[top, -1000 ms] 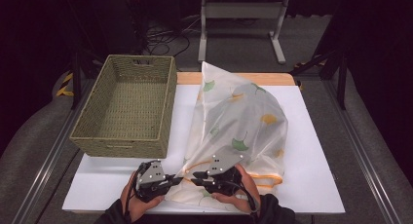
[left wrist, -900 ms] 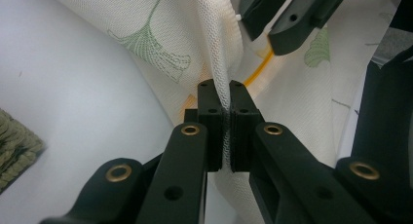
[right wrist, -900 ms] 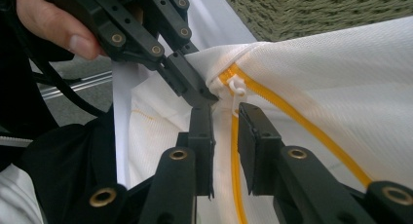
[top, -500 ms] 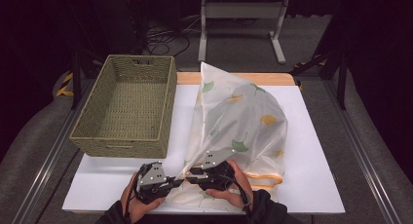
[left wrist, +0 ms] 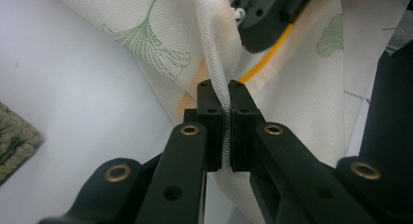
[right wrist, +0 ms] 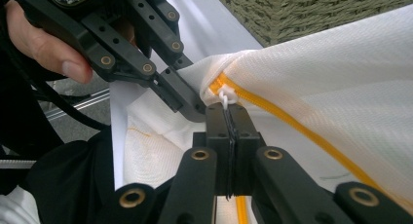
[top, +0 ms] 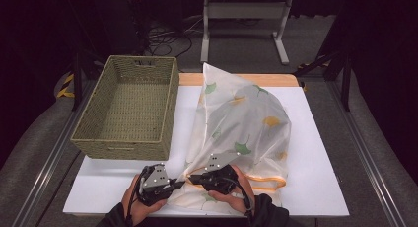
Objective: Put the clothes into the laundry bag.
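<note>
Left gripper (top: 183, 181), just right of the wicker basket's (top: 125, 108) near corner, pinches a fold of the white mesh bag (top: 241, 123) on the desk (top: 315, 158). Right gripper (right wrist: 228, 106), just beyond, has just closed, jaws pressed together on the bag's white zipper pull (right wrist: 225, 97) beside the orange zipper (right wrist: 292, 118).

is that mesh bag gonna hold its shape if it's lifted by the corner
Probably not: the mesh bag drapes in soft folds, so it would likely sag. It looks thin and see-through, so probably light. The left gripper pinches a fold flat, suggesting floppy fabric.
</note>
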Available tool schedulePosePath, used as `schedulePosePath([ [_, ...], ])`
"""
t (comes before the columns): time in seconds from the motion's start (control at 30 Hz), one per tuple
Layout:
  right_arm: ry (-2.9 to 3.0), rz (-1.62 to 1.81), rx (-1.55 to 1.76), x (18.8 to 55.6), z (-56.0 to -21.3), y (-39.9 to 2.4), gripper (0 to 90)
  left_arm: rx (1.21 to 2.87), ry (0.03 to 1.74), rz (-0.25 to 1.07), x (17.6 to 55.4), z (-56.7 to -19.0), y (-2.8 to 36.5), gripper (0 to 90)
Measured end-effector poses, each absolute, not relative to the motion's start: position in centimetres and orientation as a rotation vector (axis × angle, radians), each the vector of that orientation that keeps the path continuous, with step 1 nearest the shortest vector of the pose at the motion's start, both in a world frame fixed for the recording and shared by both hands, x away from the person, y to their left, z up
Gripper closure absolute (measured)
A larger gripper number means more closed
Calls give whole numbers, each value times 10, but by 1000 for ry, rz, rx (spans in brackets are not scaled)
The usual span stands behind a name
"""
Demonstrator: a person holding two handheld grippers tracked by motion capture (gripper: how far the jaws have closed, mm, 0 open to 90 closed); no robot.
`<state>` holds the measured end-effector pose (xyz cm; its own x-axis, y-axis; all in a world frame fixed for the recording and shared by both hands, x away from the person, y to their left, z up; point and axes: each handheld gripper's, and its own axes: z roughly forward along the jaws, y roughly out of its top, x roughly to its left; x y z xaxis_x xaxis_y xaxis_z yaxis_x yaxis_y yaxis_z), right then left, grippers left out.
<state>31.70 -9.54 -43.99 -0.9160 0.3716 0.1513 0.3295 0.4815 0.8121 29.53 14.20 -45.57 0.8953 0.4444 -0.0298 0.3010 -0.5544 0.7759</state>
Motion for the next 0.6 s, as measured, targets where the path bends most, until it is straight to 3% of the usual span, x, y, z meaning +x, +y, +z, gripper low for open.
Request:
schedulePosePath([
  [0.43, 2650, 1433, 674, 317, -441, -94, 873, 2211, 509, 200, 291, -454, 135, 862],
  [0.6, 2626, 1452, 714, 318, -443, -96, 815, 2210, 508, 186, 292, -455, 135, 864],
])
